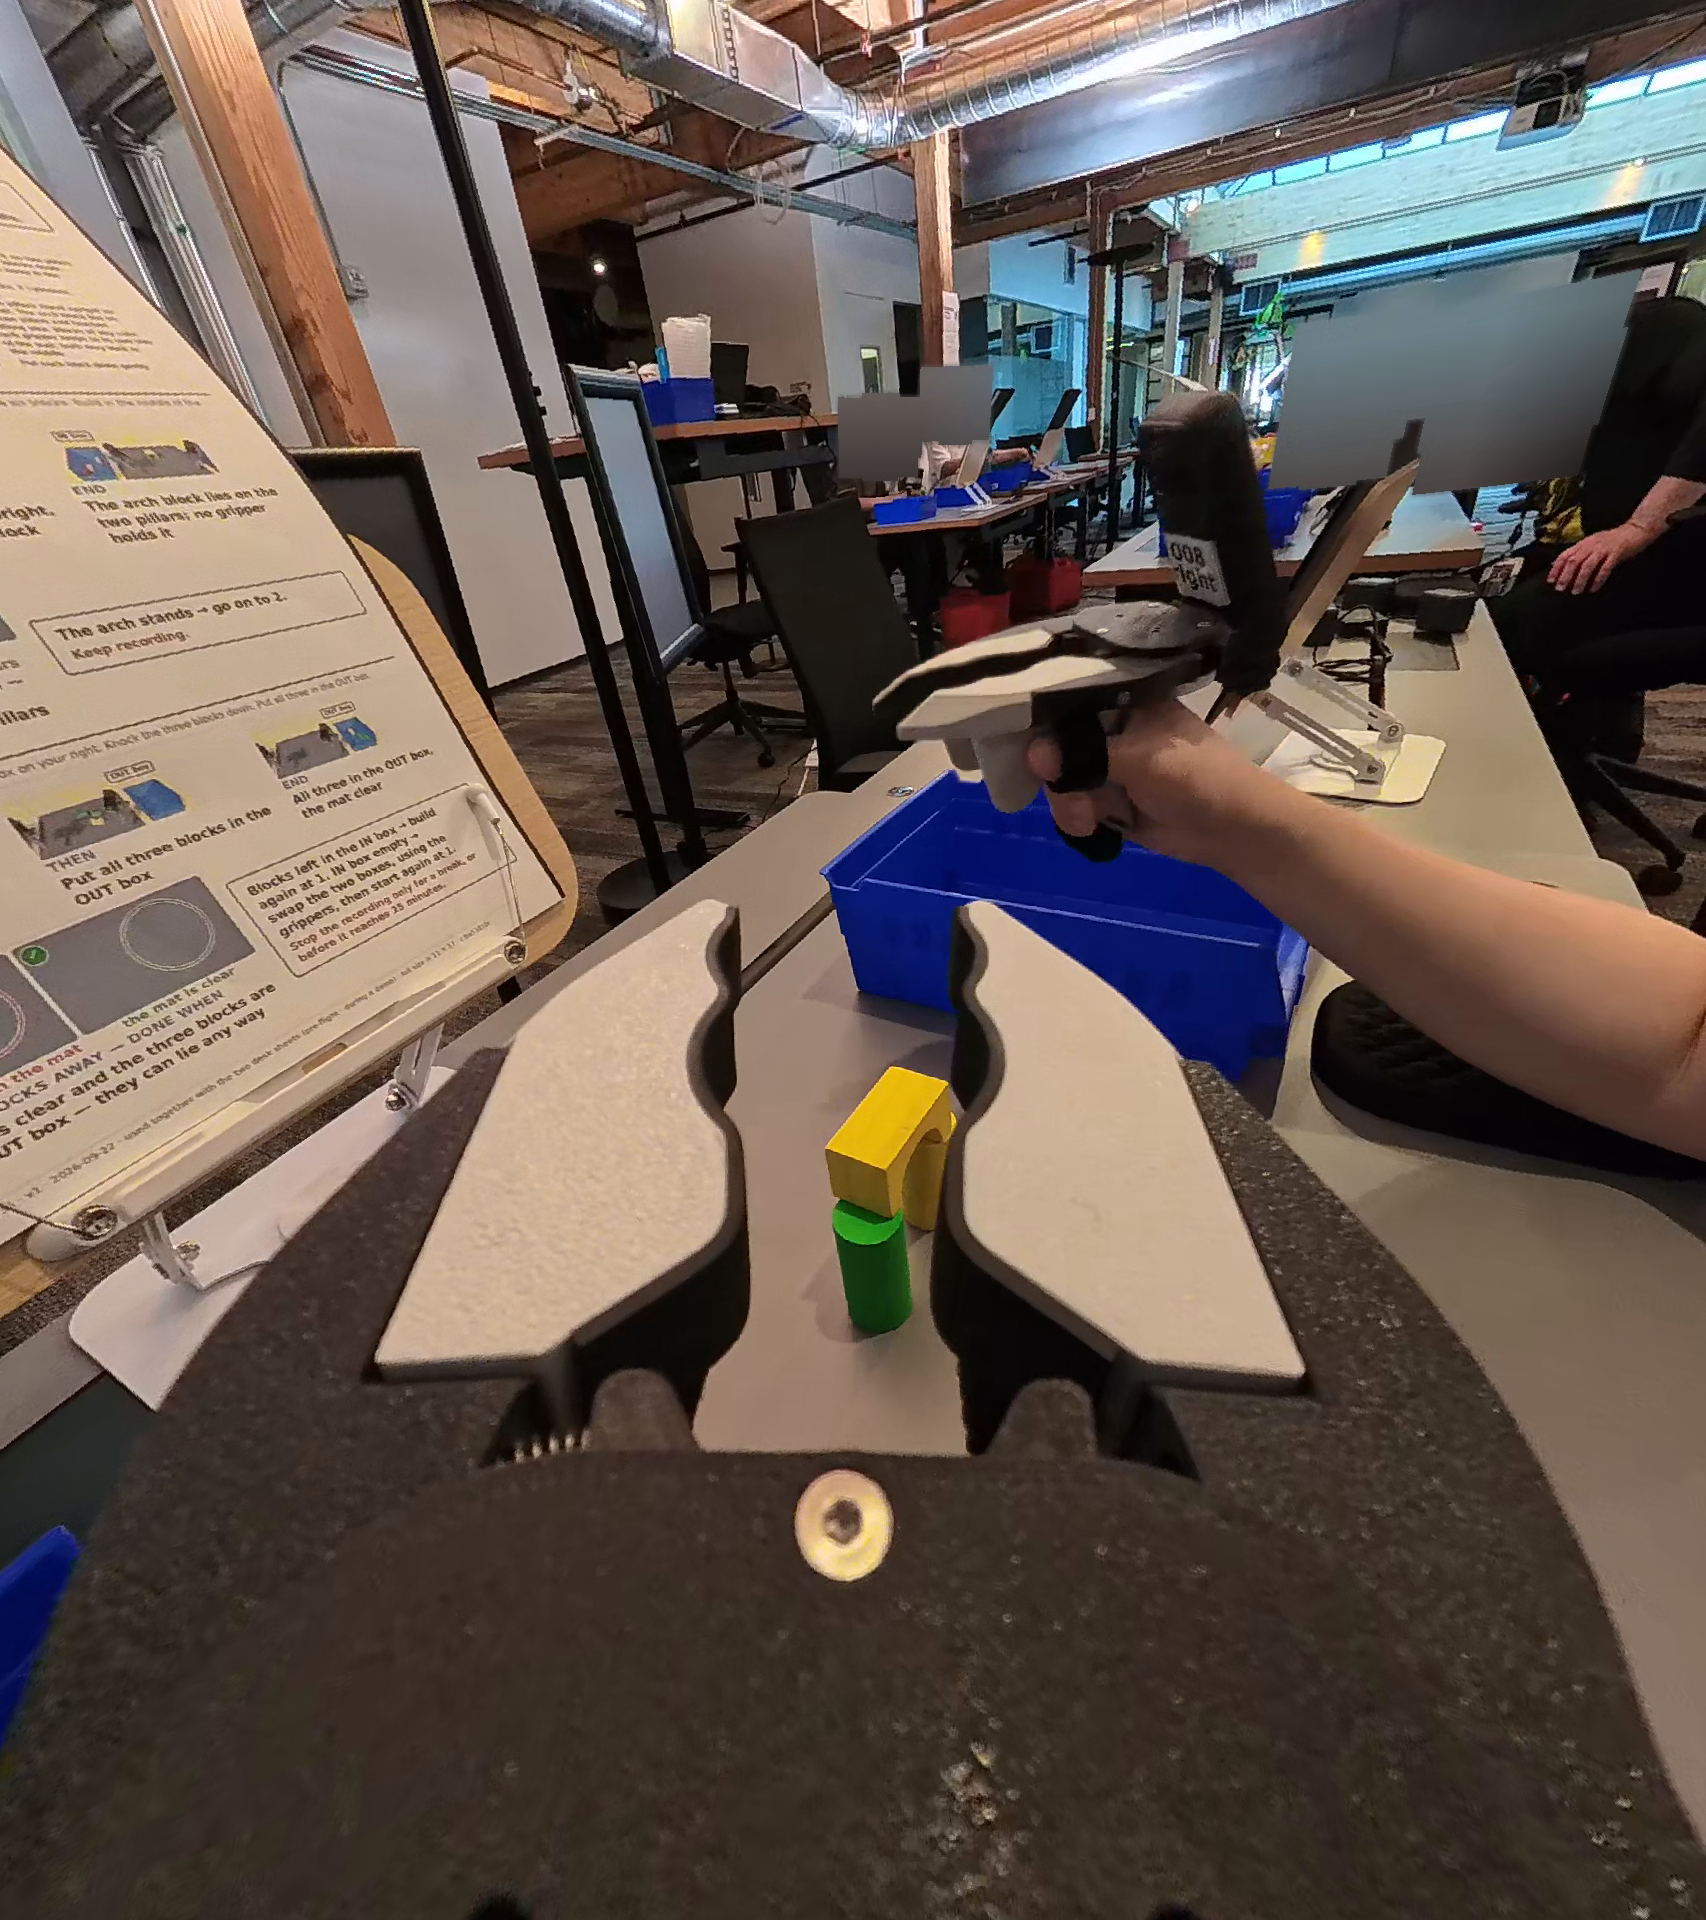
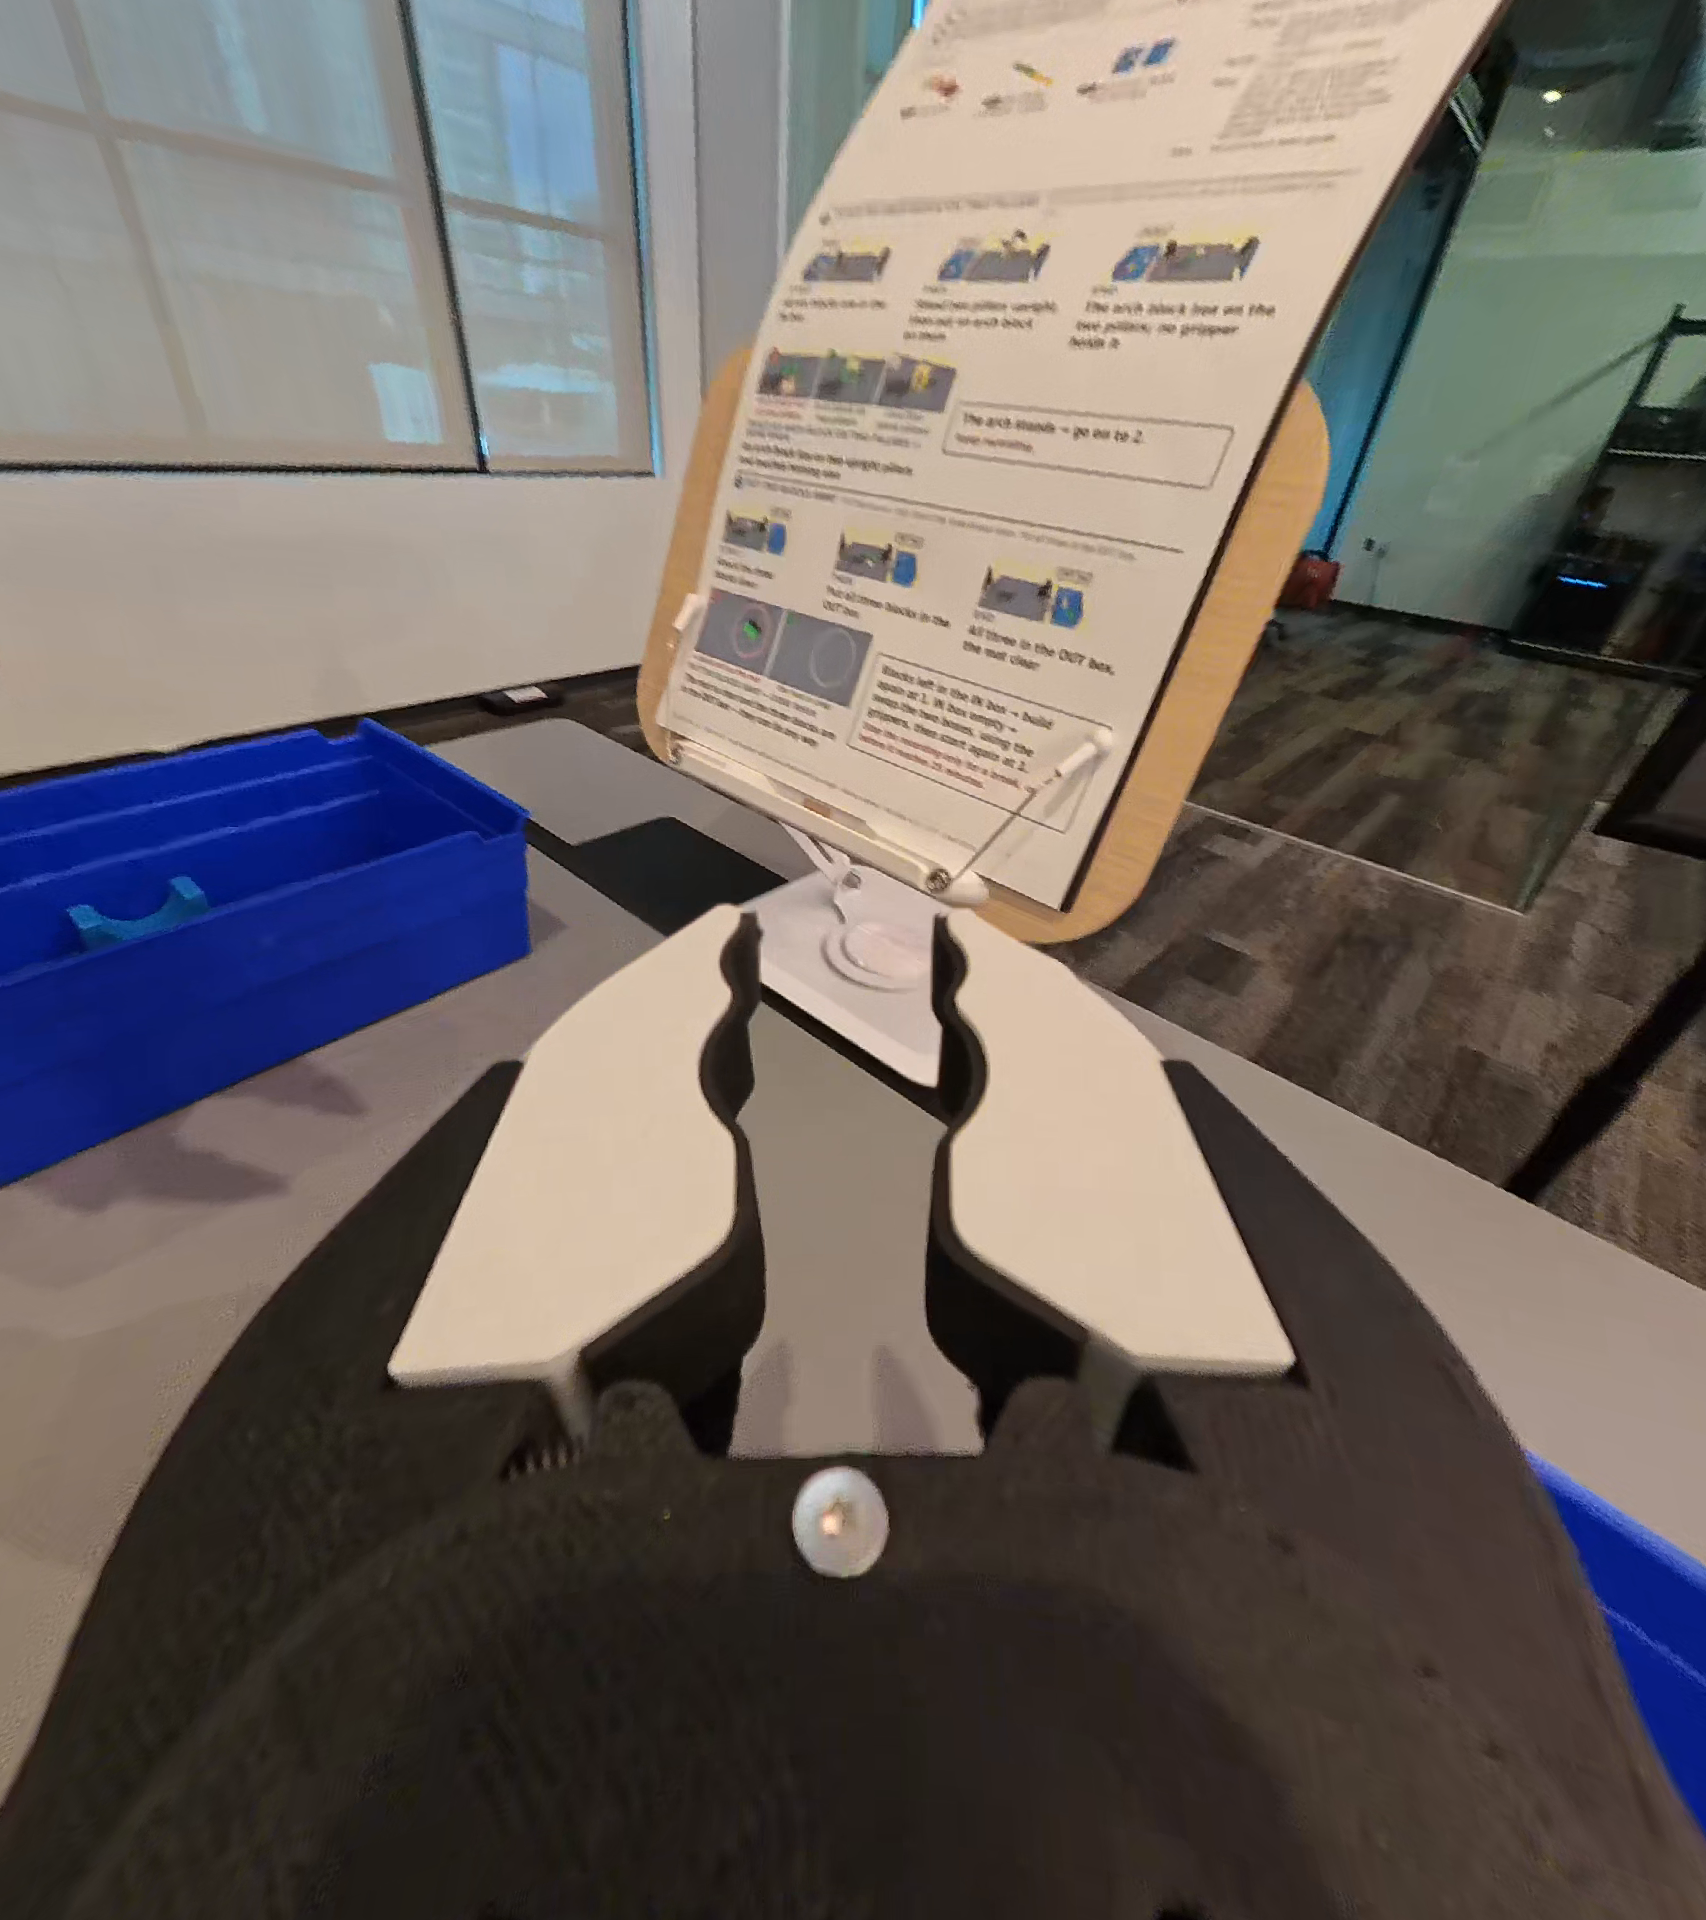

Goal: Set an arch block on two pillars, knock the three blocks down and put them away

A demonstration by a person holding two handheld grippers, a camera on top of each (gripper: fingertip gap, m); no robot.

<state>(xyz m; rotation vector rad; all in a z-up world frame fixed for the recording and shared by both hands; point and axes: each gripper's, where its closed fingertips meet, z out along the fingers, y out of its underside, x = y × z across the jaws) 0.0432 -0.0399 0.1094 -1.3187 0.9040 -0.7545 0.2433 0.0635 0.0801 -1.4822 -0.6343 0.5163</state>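
Left gripper [image 1: 844, 1039]: jaws released, nothing between the pads. Seen past the gap between its fingers, on the grey mat [image 1: 1451, 1351], stands the arch assembly. The yellow arch block [image 1: 880, 1138] sits on top, its opening facing right toward the right-hand finger. Its near leg rests on an upright green cylinder pillar [image 1: 873, 1273]. The far support is hidden behind the right-hand finger, so its colour and stance cannot be told. The blocks are apart from both fingers — nearer the right-hand one.

Beyond the fingertips lies a blue bin [image 1: 1067, 914], its long side across the line of the jaws. Above the bin, the right gripper [image 1: 974, 748] hangs in a person's hand [image 1: 1140, 779], fingers pointing left; from this angle its opening is not clear.

Right gripper [image 2: 844, 961], own view: jaws released, with a clear gap and nothing held. Ahead of the fingertips stands an instruction sheet [image 2: 1015, 468] on a wooden stand [image 2: 1233, 665] with a white base. Left of the jaws is a second blue bin [image 2: 205, 904] — a light-blue arch-shaped block [image 2: 137, 914] lies inside it. The tip of the left gripper shows at the far left edge of this view. A blue rim [image 2: 1701, 1662] appears at the lower right, behind the jaws.
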